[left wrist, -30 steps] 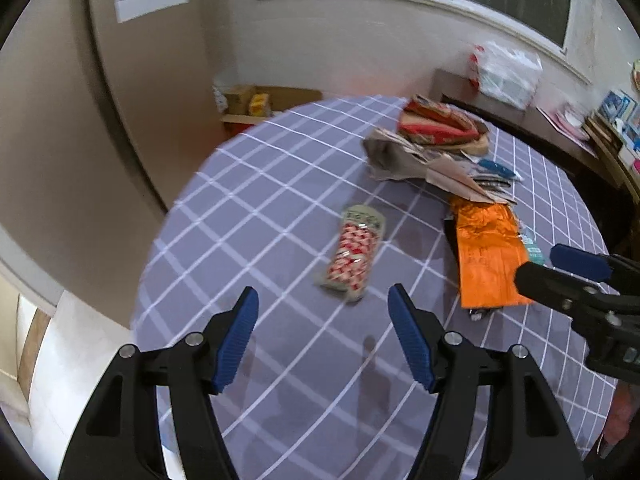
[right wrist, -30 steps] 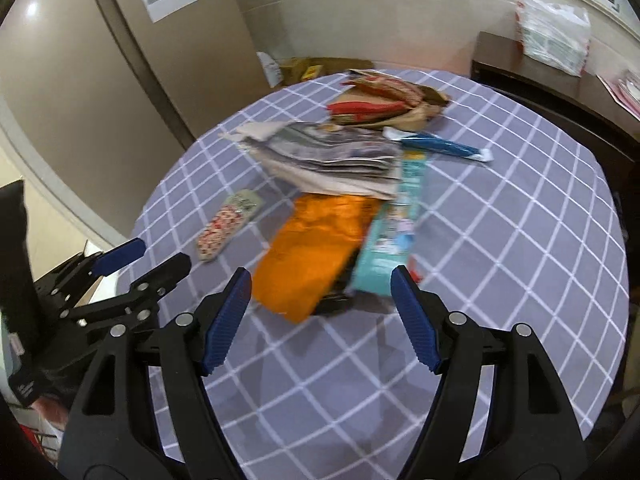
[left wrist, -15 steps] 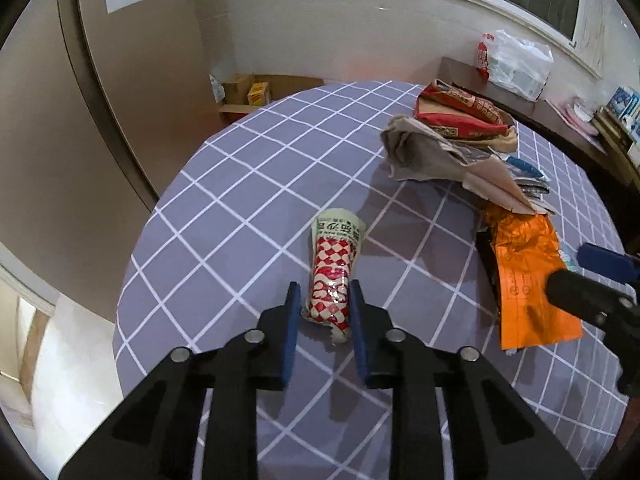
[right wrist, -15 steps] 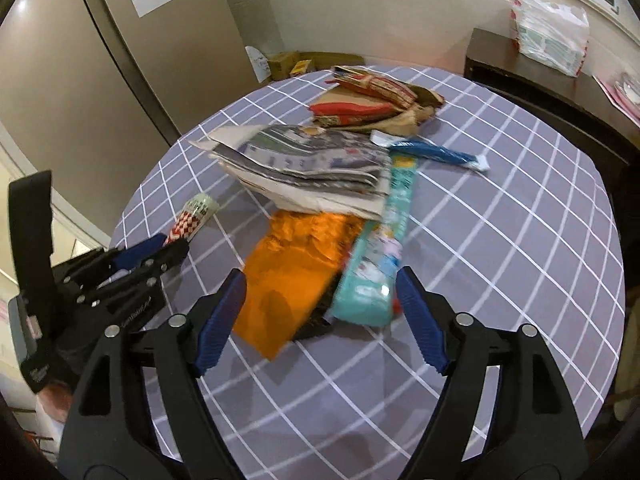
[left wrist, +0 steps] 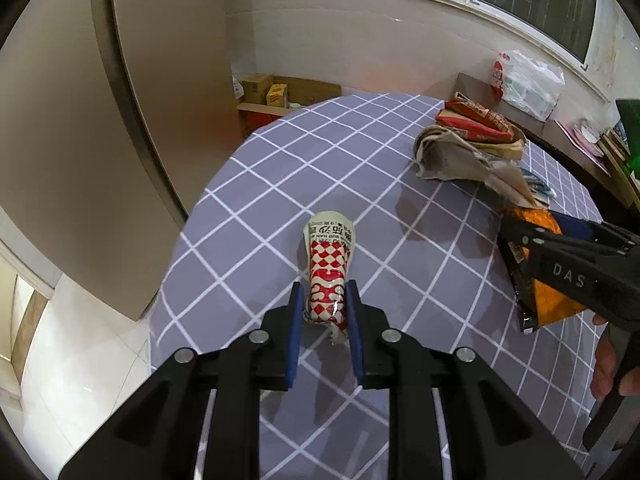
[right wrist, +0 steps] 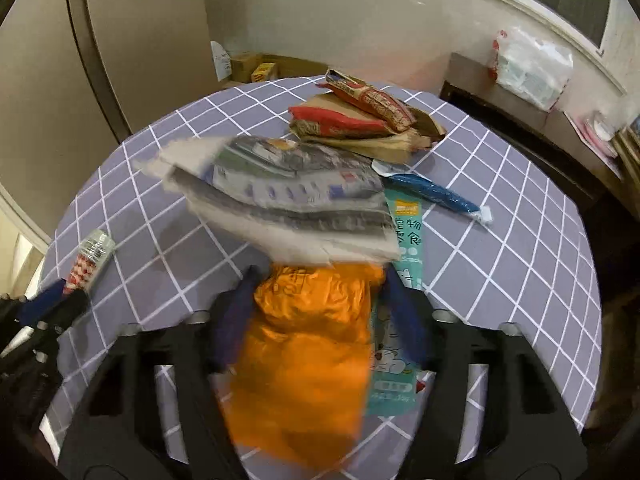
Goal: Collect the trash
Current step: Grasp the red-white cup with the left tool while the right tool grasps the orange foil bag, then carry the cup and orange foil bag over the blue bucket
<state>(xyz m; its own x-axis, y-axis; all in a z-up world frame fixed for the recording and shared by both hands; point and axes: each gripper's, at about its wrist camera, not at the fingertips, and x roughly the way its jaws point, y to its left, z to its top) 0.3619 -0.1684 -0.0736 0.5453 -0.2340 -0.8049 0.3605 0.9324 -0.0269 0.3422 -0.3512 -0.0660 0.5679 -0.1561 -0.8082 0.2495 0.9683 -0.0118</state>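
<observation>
My left gripper (left wrist: 322, 312) is shut on the near end of a red-and-white checked wrapper (left wrist: 329, 268) lying on the grey checked tablecloth (left wrist: 280, 184). The wrapper also shows in the right wrist view (right wrist: 90, 258). My right gripper (right wrist: 320, 312) straddles an orange foil bag (right wrist: 308, 344), its blurred blue pads at the bag's two sides and closing in on it. The bag also shows in the left wrist view (left wrist: 556, 300), under the right gripper.
A folded newspaper (right wrist: 288, 196) lies just beyond the orange bag. A teal snack packet (right wrist: 400, 312) lies at its right, a blue wrapper (right wrist: 436, 194) and red packets on brown paper (right wrist: 360, 120) farther back. A dark sideboard (right wrist: 520, 120) with a plastic bag stands behind.
My left gripper closed on the checked wrapper. My right gripper moved forward over the orange bag and narrowed around it.
</observation>
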